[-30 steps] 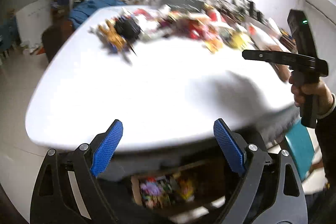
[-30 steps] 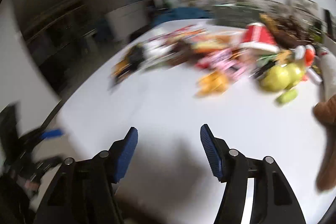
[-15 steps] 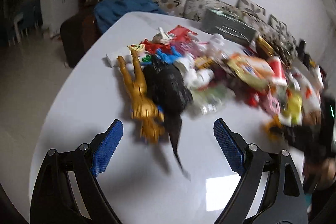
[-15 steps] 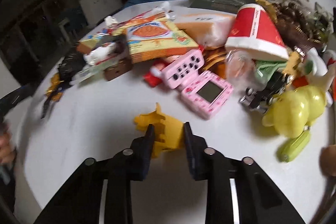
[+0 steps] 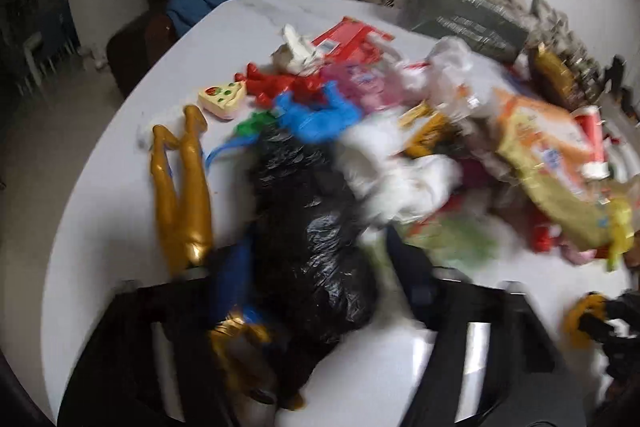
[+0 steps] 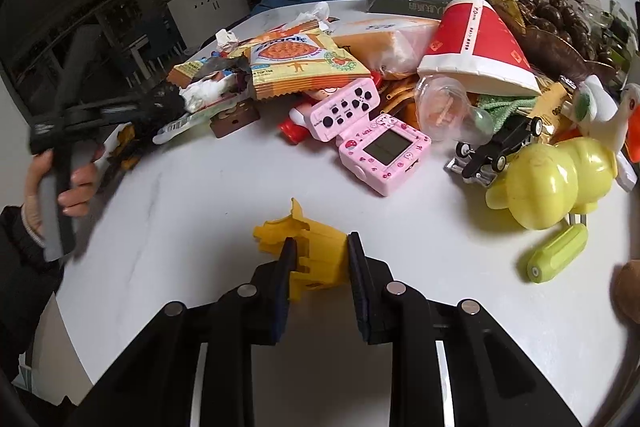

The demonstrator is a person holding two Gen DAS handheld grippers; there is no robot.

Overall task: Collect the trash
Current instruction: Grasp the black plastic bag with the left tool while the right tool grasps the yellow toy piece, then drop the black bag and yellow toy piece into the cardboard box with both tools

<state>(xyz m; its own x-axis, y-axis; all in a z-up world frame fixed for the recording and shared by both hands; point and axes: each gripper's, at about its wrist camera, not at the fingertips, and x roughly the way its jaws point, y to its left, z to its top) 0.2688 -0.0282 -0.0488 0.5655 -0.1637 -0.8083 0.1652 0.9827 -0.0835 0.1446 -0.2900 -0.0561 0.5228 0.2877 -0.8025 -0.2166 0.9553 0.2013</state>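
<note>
The left claw [image 5: 320, 267] is closing around the black plastic bag [image 5: 312, 235], which is lying at the near left end of the clutter on the white surface [image 5: 120, 195], just beside a gold figure [image 5: 180, 195]. Blur hides whether the pads are pressing yet. The right claw [image 6: 320, 267] is gripping a yellow plastic piece [image 6: 308, 247]. Squeezing only the bag's crumpled bulk, clear of the figure, looks wise.

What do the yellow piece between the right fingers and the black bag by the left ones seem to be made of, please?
The yellow piece looks like rigid moulded plastic, matte: crisp ribs and slots, uniform colour. The black bag looks like thin glossy plastic film: crumpled folds with bright glints, though blur leaves that less certain.
</note>
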